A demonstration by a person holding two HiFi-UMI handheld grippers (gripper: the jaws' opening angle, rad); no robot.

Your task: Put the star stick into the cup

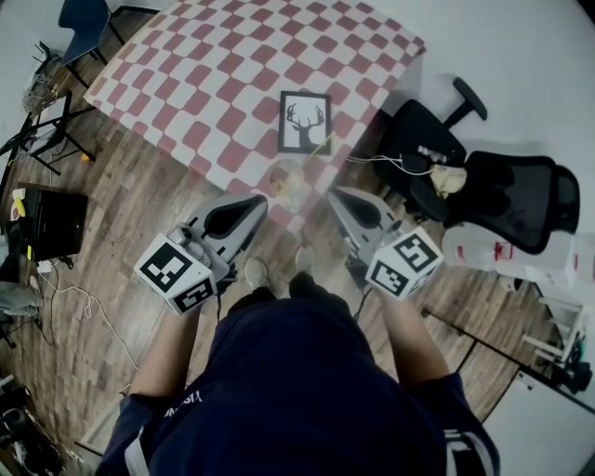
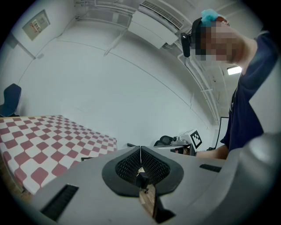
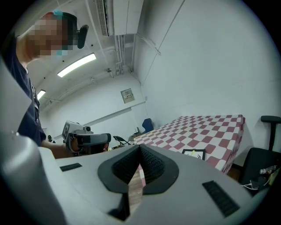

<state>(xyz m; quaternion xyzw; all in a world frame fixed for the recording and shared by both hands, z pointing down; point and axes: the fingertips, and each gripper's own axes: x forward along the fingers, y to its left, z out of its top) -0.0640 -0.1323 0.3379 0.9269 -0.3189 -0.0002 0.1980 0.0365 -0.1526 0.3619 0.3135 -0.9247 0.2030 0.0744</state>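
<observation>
L tool [image 1: 260, 201] & R tool [image 1: 335, 193] both shut (tips fwd), side by side.

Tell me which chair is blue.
The blue chair stands beyond the table's top-left corner in the head view; the office chair at right is black.

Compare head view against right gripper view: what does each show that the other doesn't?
Head view only: the clear cup by the table's near edge, the person's shoes, the marker cube on the right gripper. Right gripper view only: ceiling lights, a wall panel, its own jaws head-on, shut and empty. Both: checkered table, framed deer picture, left gripper, blue chair, black office chair.
</observation>
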